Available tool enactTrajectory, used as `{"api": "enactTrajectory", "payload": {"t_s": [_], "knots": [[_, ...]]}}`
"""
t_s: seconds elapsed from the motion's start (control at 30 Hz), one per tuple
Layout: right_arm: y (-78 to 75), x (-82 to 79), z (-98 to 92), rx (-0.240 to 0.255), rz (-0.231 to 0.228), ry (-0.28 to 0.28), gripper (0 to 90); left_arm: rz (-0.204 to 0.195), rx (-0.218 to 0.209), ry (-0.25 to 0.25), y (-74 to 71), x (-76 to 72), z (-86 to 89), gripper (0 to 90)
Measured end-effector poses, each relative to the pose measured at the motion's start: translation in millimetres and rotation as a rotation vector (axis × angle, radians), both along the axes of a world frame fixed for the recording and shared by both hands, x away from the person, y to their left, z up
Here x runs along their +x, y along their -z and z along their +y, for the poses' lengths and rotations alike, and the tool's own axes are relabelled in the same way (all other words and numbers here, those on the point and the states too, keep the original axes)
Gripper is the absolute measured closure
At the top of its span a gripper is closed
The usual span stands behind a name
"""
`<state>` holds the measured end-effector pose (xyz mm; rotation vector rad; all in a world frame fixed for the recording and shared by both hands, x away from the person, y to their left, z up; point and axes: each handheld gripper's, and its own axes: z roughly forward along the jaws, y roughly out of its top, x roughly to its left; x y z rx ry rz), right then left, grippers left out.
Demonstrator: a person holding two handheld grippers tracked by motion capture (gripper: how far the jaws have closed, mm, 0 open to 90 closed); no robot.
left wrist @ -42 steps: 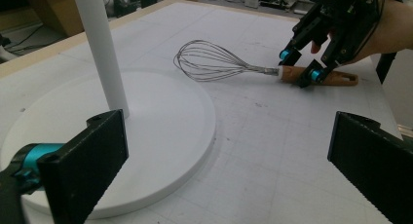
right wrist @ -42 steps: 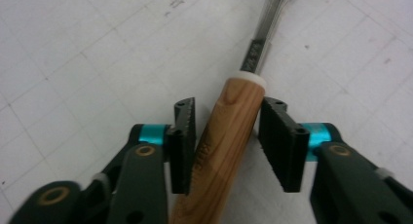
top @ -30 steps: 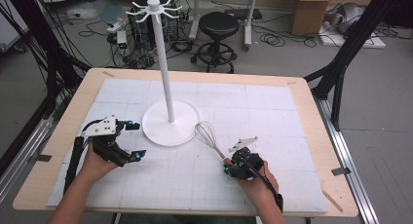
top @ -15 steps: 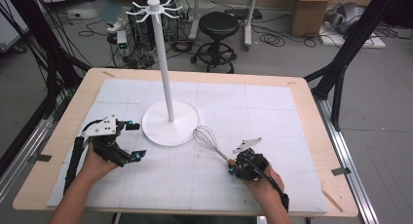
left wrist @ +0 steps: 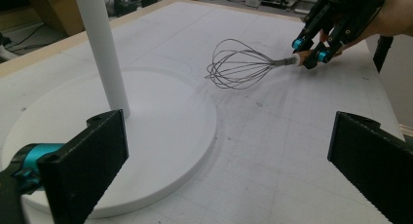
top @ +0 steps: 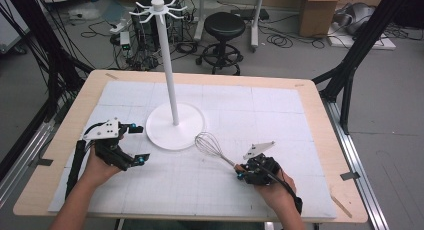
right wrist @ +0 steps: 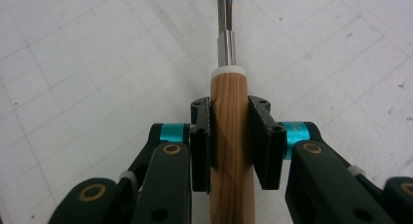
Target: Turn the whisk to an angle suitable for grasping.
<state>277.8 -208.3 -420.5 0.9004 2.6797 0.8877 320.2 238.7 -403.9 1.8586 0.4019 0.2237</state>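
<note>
A whisk with a wire head (top: 207, 144) and a wooden handle (right wrist: 228, 83) lies low on the white gridded mat, right of the stand's base. My right gripper (top: 241, 174) is shut on the handle, whose wood sits squeezed between both pads (right wrist: 230, 136). In the left gripper view the whisk (left wrist: 238, 70) points left from the right gripper (left wrist: 310, 49). My left gripper (top: 140, 144) stands open just left of the white stand's round base (top: 160, 132). Nothing is between its two jaws (left wrist: 234, 185).
The stand's tall white pole (top: 167, 65) rises from the base and ends in a ring of hooks (top: 158, 7). The mat (top: 280, 115) covers most of the wooden table (top: 320, 115). A stool and cables are on the floor beyond the table.
The right hand and the whisk have shifted a little toward the right. The left gripper has stayed where it was.
</note>
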Motion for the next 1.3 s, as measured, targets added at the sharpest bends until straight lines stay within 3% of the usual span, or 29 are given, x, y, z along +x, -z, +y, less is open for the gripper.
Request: {"api": "enactTrajectory", "payload": {"t_s": [0.33,0.47,0.63,0.83,1.07,1.3], "knots": [[-5.4,3.0,15.8,-0.023,-0.020,-0.098,72.8,-0.005,-0.007,-0.008,-2.3,0.3,2.2,1.7],[-3.9,5.2,34.4,-0.049,-0.025,-0.192,72.7,-0.013,-0.011,-0.009,-5.0,-0.1,3.5,1.7],[-2.5,7.5,51.3,-0.053,-0.025,-0.245,72.8,-0.015,-0.012,-0.011,-6.1,-0.2,4.4,1.7],[1.0,12.6,89.0,-0.053,-0.018,-0.349,72.7,-0.018,-0.016,-0.011,-7.2,-0.4,4.9,1.7],[0.0,12.5,111.1,-0.057,-0.020,-0.420,72.7,-0.017,-0.022,-0.012,-7.6,-0.3,5.0,1.7],[4.8,13.6,118.3,-0.072,-0.015,-0.421,71.0,-0.019,-0.018,-0.011,-7.7,-0.5,5.0,1.7]]}}
